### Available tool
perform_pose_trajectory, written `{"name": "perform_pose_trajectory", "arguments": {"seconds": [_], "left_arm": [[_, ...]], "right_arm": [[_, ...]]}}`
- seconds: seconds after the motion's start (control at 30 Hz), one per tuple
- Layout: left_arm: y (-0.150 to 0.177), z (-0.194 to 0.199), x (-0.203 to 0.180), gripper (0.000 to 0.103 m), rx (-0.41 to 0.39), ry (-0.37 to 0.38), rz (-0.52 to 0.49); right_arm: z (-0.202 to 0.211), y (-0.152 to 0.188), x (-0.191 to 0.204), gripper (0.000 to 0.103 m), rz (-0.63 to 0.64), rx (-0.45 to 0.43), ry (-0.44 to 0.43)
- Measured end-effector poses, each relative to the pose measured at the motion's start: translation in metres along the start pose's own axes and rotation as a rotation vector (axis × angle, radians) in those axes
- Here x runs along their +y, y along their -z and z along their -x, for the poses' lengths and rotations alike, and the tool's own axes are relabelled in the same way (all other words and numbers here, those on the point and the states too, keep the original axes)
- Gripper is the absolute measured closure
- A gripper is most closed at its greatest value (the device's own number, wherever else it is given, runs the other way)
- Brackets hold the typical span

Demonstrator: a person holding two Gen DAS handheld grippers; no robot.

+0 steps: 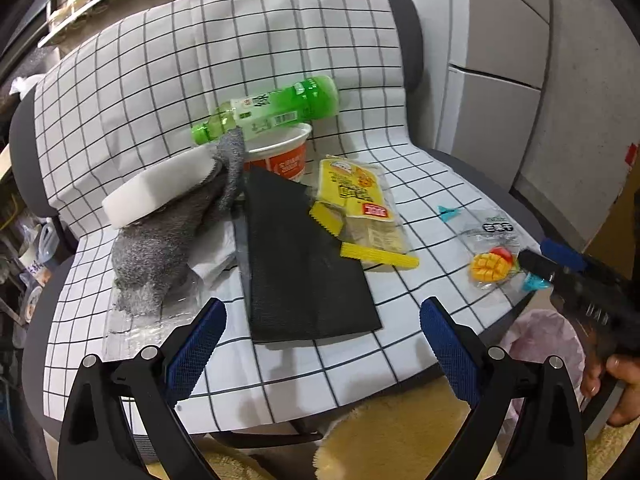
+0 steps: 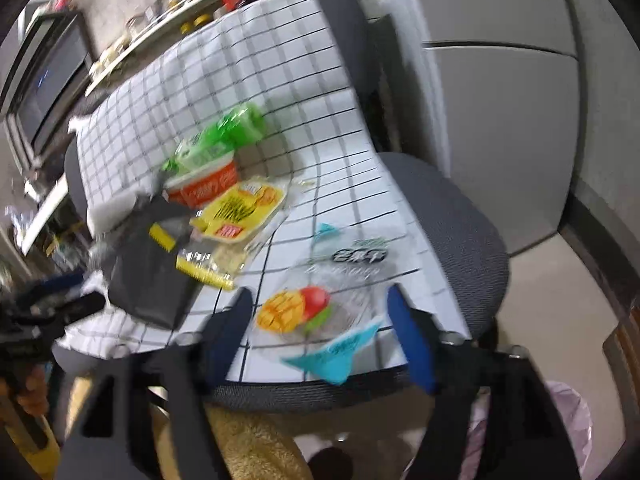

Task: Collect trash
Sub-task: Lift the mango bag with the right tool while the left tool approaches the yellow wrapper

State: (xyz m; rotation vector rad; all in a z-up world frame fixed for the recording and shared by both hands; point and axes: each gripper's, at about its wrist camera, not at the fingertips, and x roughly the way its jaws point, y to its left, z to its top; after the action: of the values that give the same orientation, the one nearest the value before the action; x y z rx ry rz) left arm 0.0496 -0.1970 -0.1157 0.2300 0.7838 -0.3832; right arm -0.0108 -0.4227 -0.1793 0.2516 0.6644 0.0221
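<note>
Hovering: 2 tools over a chair (image 1: pixel 472 168) draped in a checked cloth (image 1: pixel 168 80).
Left tool (image 1: pixel 320 344): jaws wide, nothing between them; black pouch (image 1: pixel 300 264) just ahead.
Right tool (image 2: pixel 320 332): jaws wide, blurred; mango wrapper (image 2: pixel 320 304) lies between them, not pinched.
Farther ahead: yellow packet (image 1: pixel 356 196), red cup (image 1: pixel 280 156), green bottle (image 1: pixel 272 112).

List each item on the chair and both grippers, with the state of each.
Bottle: on its side, capped, resting on the cup.
Cup: upright, open.
Yellow wrapper: flat, torn open.
Mango wrapper: flat, empty, at the seat's front edge.
Black bag: flat.
Sock: crumpled, under the foam block.
Left gripper: open, empty.
Right gripper: open around the mango wrapper, not gripping.
</note>
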Motion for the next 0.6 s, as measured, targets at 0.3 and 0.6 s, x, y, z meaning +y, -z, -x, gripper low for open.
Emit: {"name": "perform_pose_trajectory", "arguments": {"seconds": [0.3,0.6], "left_arm": [[0.006,-0.006,0.010,0.007,0.028,-0.001,0.023],[0.011,-0.017,0.013,0.007,0.043,0.019,0.033]], "right_arm": [[-0.018,0.007,-0.004,0.016,-0.098,-0.012,0.148],[-0.008,0.022,-0.013,0.041,-0.170,0.026,0.021]]}}
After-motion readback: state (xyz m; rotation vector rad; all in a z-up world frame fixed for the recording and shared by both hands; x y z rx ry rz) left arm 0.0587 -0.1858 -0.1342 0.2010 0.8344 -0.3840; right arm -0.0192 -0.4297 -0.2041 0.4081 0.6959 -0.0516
